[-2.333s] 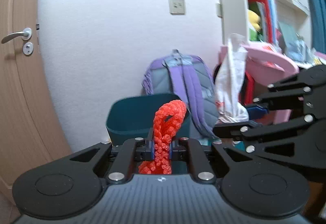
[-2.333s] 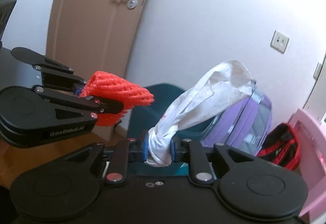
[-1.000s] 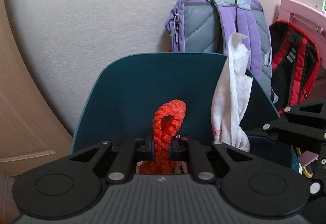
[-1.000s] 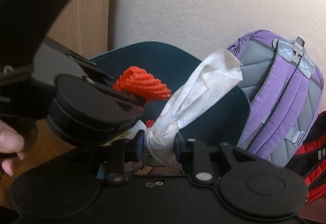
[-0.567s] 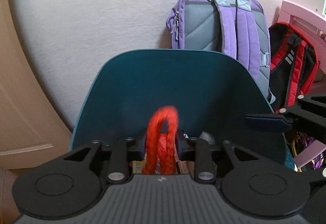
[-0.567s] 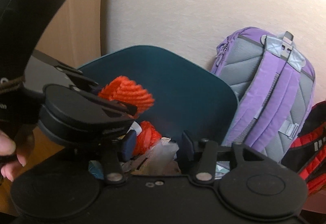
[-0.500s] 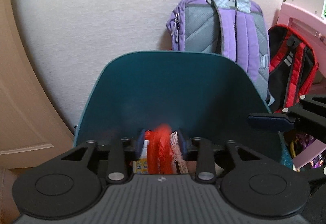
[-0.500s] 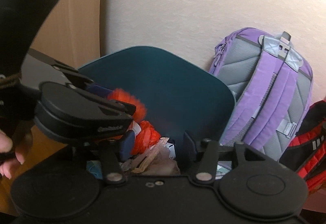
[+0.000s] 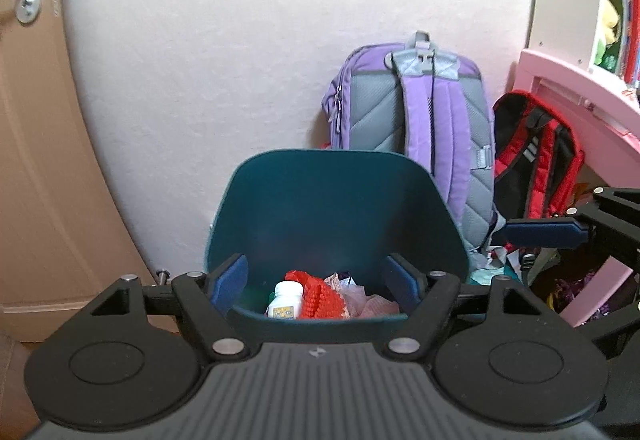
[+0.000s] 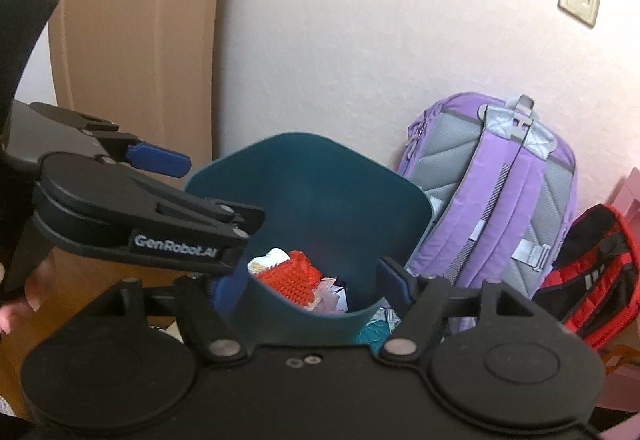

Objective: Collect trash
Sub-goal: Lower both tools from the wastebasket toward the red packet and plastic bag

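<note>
Both loads are released. A second ago my left gripper (image 9: 316, 282) was clamped on the red net (image 9: 320, 300) and my right gripper (image 10: 308, 286) on the white wrapper; both sets of jaws have just been opening and now stand apart with nothing between them. The net now lies inside the bin (image 9: 336, 208), beside a white bottle (image 9: 286, 298) and crumpled wrappers (image 9: 360, 298). I cannot pick out the white wrapper with certainty among that litter.

Judgement: this deposit is complete; both grippers are free for the next pickup.

Pose: both grippers have lifted and backed off from the bin, which now shows smaller and lower than a second ago. Both point forward and downward at the bin mouth, side by side, left gripper just beside the right. The bin stands against the wall, a purple backpack (image 9: 416, 128) close behind it.
</note>
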`<state>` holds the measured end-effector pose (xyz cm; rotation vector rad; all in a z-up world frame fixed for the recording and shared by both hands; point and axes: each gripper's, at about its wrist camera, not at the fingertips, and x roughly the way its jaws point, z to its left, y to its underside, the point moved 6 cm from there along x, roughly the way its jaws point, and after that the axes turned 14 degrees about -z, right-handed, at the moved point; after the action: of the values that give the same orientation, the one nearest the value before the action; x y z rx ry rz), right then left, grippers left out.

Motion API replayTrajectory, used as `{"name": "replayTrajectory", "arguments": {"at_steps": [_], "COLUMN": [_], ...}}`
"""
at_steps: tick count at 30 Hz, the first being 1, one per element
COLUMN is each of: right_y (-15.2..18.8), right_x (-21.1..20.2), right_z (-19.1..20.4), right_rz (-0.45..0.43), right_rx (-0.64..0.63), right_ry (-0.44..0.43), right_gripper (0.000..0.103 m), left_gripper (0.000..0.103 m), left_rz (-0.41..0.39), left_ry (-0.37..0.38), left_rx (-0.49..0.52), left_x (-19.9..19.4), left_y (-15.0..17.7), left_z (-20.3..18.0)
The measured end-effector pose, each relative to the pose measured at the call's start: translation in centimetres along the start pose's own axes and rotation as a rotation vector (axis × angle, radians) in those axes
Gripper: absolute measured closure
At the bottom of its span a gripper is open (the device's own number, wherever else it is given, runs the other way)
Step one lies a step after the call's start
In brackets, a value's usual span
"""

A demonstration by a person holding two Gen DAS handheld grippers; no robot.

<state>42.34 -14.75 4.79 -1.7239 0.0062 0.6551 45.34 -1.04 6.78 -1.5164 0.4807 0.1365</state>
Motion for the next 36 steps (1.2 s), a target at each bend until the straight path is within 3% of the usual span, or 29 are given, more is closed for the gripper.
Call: {"name": "replayTrajectory", "arguments": {"at_steps": [7, 14, 16, 17, 21, 28, 35, 36], "right_y": [0.2, 2.3, 3.1, 3.5, 5.3, 10.2, 16.9, 17.9], "right_x": [-4.6, -7.4, -8.0, -8.3, -8.9, -8.3, -5.2, -4.5], "right_z": [2.5, 5.0, 5.6, 6.0, 7.3, 9.0, 9.4, 9.4], "right_rz": [-0.029, -0.031, -0.028, -0.027, -0.015, 0.041, 0.134, 0.149], "right_rx": [-0.004, 0.006, 0.016, 0.016, 0.013, 0.052, 0.123, 0.13], "right_ry": [-0.017, -0.041, -0.054, -0.059, -0.083, -0.119, -0.112, -0.11], "right_gripper": [0.018, 0.012, 0.01, 0.01, 0.002, 0.0, 0.0, 0.0], "left_gripper": [0.027, 0.027, 0.025, 0.019, 0.017, 0.017, 0.009, 0.002], "left_rz": [-0.044, -0.048, -0.042, -0.04, -0.019, 0.066, 0.167, 0.184], "left_ry": [0.019, 0.042, 0.045, 0.045, 0.055, 0.071, 0.093, 0.097], "left_rx": [0.004, -0.002, -0.008, -0.013, -0.04, -0.03, -0.013, -0.011], "left_x": [-6.0, -10.8, -11.9, -12.4, -14.0, -14.8, -12.4, -11.9], "left_y": [0.1, 2.3, 3.5, 4.0, 6.7, 12.9, 20.3, 21.4], "left_z": [0.0, 0.3, 0.5, 0.7, 1.4, 2.8, 4.2, 4.5]}}
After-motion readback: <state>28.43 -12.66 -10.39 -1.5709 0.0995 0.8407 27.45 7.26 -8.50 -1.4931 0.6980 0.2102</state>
